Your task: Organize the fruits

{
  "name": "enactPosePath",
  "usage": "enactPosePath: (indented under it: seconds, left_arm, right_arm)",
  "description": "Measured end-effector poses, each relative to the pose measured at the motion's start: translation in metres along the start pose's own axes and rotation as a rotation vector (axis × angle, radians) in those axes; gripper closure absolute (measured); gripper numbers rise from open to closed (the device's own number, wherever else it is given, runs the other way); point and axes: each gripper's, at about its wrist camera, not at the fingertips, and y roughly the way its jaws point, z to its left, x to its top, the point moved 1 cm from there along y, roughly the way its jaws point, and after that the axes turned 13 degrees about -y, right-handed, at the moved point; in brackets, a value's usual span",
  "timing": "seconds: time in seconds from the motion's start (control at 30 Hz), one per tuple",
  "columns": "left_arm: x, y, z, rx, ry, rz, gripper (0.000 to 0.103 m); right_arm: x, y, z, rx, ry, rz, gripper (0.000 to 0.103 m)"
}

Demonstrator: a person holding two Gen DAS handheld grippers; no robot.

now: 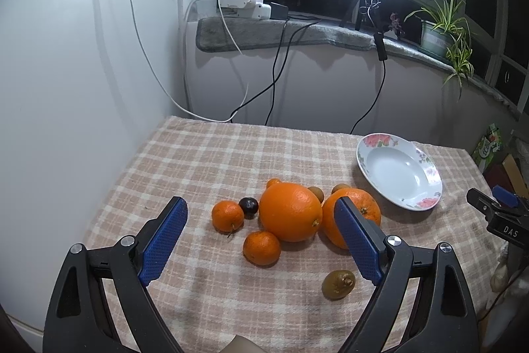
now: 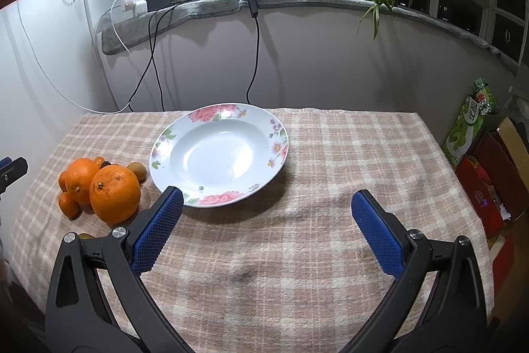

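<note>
A: Where does the fruit lie?
B: I see a big orange [image 1: 290,211] clustered with a second orange [image 1: 360,210], small mandarins [image 1: 261,247] and a kiwi [image 1: 338,284] on the checked surface [image 1: 205,161], left of the empty flowered plate [image 2: 211,118].
A: And the fingers?
B: My left gripper [image 1: 261,240] hovers spread wide over the cluster; my right gripper [image 2: 267,234] is spread too, holding nothing, near the plate.
</note>
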Motion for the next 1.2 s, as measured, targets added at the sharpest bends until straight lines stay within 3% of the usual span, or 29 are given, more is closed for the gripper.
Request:
enactPosePath:
  seconds: [1.2]
  left_arm:
    - [0.0005, -0.0039, -0.0038, -0.022, 0.011, -0.008, 0.012]
  right_arm:
    - [-0.0008, 0.0007, 0.0041, 0.035, -0.009, 0.005, 0.000]
